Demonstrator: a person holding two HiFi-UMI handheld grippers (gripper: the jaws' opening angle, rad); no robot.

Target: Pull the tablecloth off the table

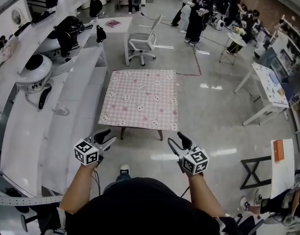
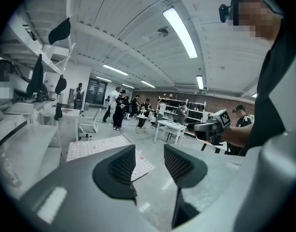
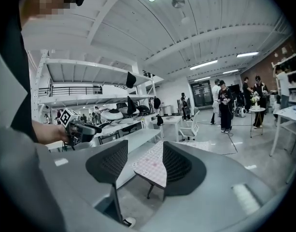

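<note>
The pink checked tablecloth [image 1: 140,99] lies spread flat at mid-frame. The left gripper [image 1: 109,136] and right gripper [image 1: 176,139] hover below, clear of it, fingers open and empty. Approach step, I'd say: next, reach the near hem and pinch.

The square fabric tablecloth [image 1: 140,99] is pink-and-white checked, printed with small white faces. The wheeled office chair [image 1: 142,42] is white; the polished floor [image 1: 213,106] is grey.

Head view looks down — gripper views forward, sharing tablecloth [image 1: 140,99].
</note>
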